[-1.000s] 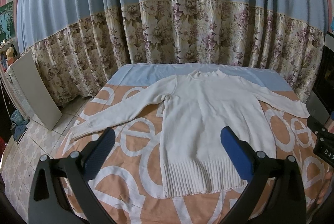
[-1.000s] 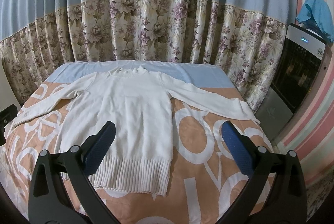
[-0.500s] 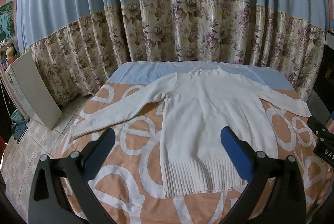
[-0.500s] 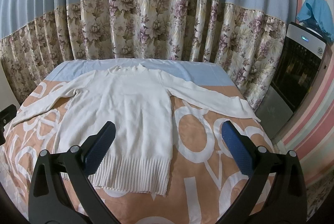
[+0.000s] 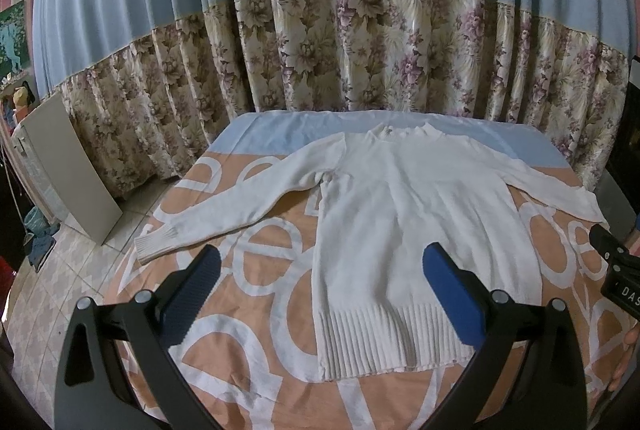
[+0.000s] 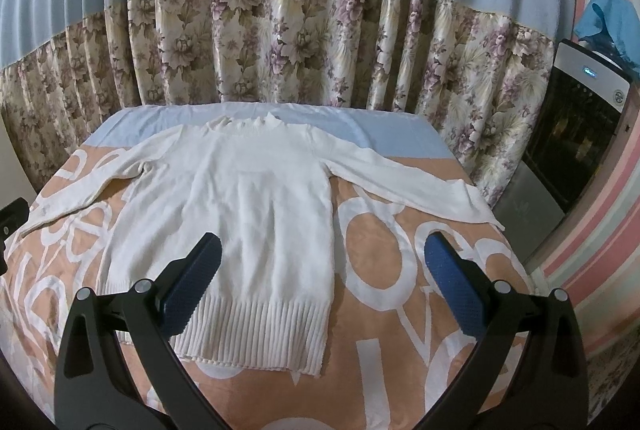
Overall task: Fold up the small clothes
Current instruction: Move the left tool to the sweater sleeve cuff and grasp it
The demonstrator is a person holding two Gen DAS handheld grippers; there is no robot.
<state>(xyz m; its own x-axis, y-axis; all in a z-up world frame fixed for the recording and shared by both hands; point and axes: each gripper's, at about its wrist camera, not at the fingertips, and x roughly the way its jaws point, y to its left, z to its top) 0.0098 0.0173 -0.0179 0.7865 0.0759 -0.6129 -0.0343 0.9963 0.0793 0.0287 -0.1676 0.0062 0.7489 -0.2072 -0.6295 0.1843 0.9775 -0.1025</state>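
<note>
White sweater (image 5: pixel 404 230) flat on the bed (image 5: pixel 248 314) — sleeves spread.
I note the left gripper (image 5: pixel 320 266) and right gripper (image 6: pixel 322 254) both gaping, empty, above the sweater's ribbed hem — no contact.

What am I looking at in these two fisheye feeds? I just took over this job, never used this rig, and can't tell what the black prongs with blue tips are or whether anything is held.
There is no robot arm here: a person holds one two-finger gripper in each hand, and each gripper carries a camera looking forward along its fingers. The black prongs with blue pads are those fingers. One picture comes from the left gripper, the other from the right gripper. Both are open and hold nothing.

Ahead lies a white long-sleeved sweater, spread flat and unfolded, ribbed hem nearest you, collar far, sleeves out to both sides. It rests on a bed with an orange sheet with white lettering. A blue and floral curtain hangs behind. The dark piece at the left view's right edge is probably the other gripper.
</note>
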